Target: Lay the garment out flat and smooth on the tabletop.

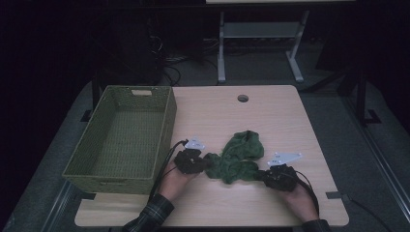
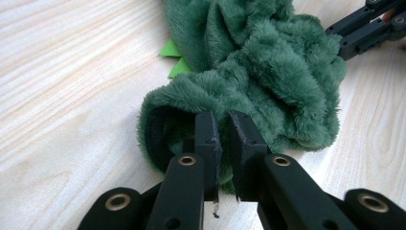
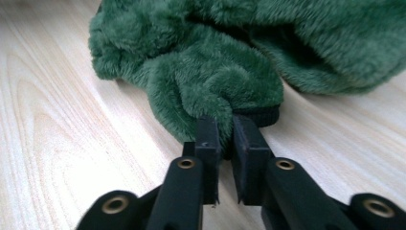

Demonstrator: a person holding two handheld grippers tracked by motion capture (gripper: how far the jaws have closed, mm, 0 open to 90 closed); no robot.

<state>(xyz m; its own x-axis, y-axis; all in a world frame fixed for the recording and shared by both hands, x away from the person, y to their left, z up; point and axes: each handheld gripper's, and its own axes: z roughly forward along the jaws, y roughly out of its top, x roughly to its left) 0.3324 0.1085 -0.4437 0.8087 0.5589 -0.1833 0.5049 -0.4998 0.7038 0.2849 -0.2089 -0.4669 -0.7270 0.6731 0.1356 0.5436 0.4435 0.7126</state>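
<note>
A crumpled green fleece garment (image 1: 238, 157) lies on the wooden table (image 1: 270, 116), toward its near middle. My left gripper (image 1: 205, 163) pinches the garment's left end; in the left gripper view the jaws (image 2: 225, 125) are closed on a fuzzy fold with a dark cuff (image 2: 155, 139) beside them. My right gripper (image 1: 258, 175) grips the garment's right end, and in the right gripper view its jaws (image 3: 226, 127) clamp a fold of green fleece (image 3: 210, 76) next to a black cuff edge (image 3: 261, 115). The other gripper's black jaws (image 2: 364, 26) show at the far side of the garment.
A green woven basket (image 1: 123, 137) stands on the table's left side, close to my left hand. A round cable hole (image 1: 243, 98) sits near the table's far edge. A bright green tag (image 2: 173, 60) pokes out from under the garment. Bare wood lies to the right.
</note>
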